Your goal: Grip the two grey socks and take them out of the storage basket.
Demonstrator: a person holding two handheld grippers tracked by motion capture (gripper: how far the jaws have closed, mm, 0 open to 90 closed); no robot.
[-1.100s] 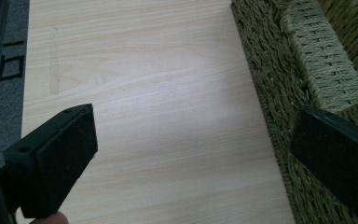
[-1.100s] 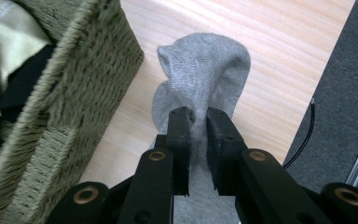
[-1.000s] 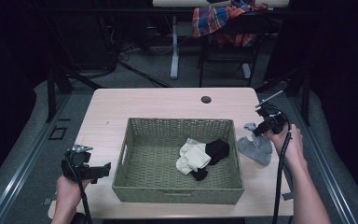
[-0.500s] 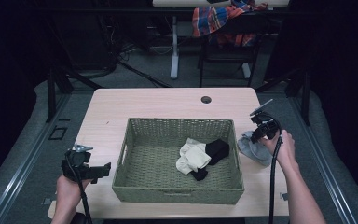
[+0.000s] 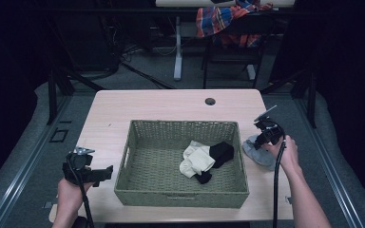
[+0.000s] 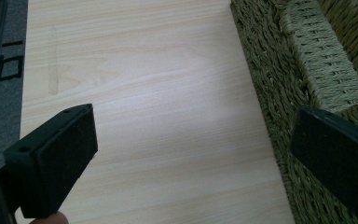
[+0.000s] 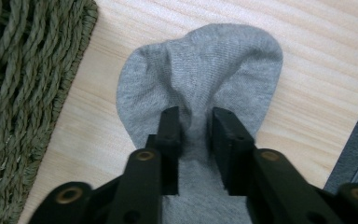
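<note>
Wooden table [image 5: 152,107] carries our wicker basket [image 5: 180,192]. We note right gripper [image 7: 195,122] pinching grey sock [image 7: 200,74] beside it; left gripper [image 6: 193,144] spread wide, holding nothing.

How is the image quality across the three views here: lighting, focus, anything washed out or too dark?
High view: dim and soft, the room around the table nearly black. Left gripper view: bright and even, wood grain and basket weave crisp, the near jaws slightly soft. Right gripper view: well lit, the grey sock knit sharp, no glare, the right gripper a little blurred at the bottom.
</note>
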